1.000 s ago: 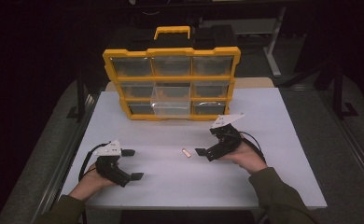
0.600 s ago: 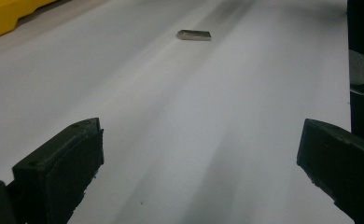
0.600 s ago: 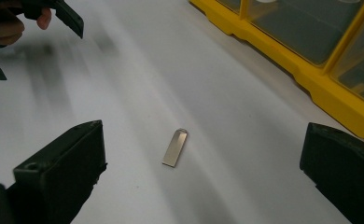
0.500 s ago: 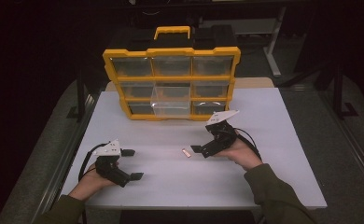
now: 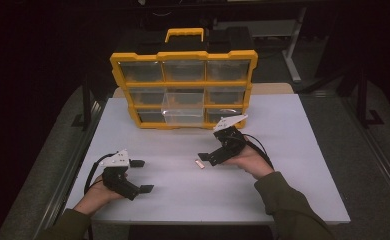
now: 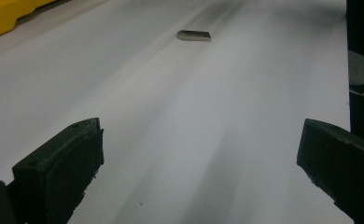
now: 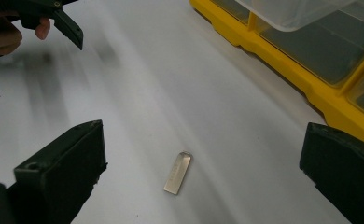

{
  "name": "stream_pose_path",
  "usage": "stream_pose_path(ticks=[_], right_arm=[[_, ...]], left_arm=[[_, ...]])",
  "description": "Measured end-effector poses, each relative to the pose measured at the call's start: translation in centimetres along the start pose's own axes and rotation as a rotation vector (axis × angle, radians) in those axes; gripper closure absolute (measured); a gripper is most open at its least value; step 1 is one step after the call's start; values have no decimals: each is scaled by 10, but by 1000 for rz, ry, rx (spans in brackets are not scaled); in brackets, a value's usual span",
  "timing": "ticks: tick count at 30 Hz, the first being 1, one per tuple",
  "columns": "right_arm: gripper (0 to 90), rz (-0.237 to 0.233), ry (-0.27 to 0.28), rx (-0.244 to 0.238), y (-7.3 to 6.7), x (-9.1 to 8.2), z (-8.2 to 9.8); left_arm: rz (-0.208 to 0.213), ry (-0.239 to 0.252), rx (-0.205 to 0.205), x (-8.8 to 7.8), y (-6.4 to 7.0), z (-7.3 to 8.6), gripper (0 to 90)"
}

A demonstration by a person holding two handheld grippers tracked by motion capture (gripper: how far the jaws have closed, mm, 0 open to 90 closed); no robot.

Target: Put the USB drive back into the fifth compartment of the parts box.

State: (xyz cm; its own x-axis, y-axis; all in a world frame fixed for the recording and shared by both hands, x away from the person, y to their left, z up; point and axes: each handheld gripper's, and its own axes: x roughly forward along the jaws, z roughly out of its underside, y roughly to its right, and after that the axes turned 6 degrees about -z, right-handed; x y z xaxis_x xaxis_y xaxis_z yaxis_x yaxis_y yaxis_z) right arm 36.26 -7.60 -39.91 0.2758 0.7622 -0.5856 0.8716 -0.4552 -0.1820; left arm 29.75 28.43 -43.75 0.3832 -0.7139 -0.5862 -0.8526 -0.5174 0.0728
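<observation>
A small silver metal USB stick (image 5: 200,163) lies flat on the white table (image 5: 283,190). My right gripper (image 5: 206,159) is open just to its right, low over the table. In the right gripper view the stick (image 7: 178,173) lies between and slightly ahead of the open gripper (image 7: 203,144), touching neither jaw. My left gripper (image 5: 142,176) rests open at the table's front left with nothing in it. In the left gripper view the stick (image 6: 193,35) lies far ahead of the open gripper (image 6: 201,140).
A yellow organizer case (image 5: 183,57) with clear drawers stands upright at the back of the table, and one clear middle drawer (image 5: 183,107) is pulled out. Its yellow base (image 7: 311,88) lies close to the right gripper's right jaw. The left gripper (image 7: 54,18) appears far off.
My right gripper has moved slightly left, closer to the stick. The stick and the left gripper have stayed in place.
</observation>
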Motion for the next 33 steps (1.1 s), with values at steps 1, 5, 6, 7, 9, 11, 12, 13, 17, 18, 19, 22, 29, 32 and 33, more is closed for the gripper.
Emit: stream_pose_path(ticks=[1,5,6,7,9,11,12,13,17,18,19,22,29,32,33], right_arm=[[0,-1,-2,0,0,1,-1],[1,-2,-9,1,1,7,-3],[2,-2,-11,1,1,8,-3],[2,-2,-13,2,1,9,-4],[8,-2,-16,-1,1,12,-5],[21,2,-18,-7,1,14,-5],[25,2,-18,-8,1,16,-5],[31,3,-21,-8,1,17,-6],[54,10,-33,-12,1,22,-6],[54,10,-36,-12,1,23,-6],[62,10,-36,-12,1,23,-6],[135,15,-54,-21,0,28,-5],[247,19,-88,-17,-1,35,-2],[308,17,-103,-14,-1,38,0],[316,16,-104,-14,-1,38,1]], left_arm=[[0,0,0,0,0,0,0],[0,1,0,0,0,0,0],[0,2,-1,0,0,0,0],[0,2,-1,0,0,0,0],[-1,2,-2,0,0,0,0],[1,4,-2,0,0,0,0],[1,4,-1,0,0,0,0],[1,4,-1,0,0,0,0],[1,3,-3,0,0,0,0],[1,3,-3,0,0,0,0],[1,3,-2,0,0,0,0],[0,1,-2,0,0,0,0],[-3,0,1,0,0,1,0],[-4,-1,3,0,1,1,0],[-5,-2,2,0,1,1,0]])
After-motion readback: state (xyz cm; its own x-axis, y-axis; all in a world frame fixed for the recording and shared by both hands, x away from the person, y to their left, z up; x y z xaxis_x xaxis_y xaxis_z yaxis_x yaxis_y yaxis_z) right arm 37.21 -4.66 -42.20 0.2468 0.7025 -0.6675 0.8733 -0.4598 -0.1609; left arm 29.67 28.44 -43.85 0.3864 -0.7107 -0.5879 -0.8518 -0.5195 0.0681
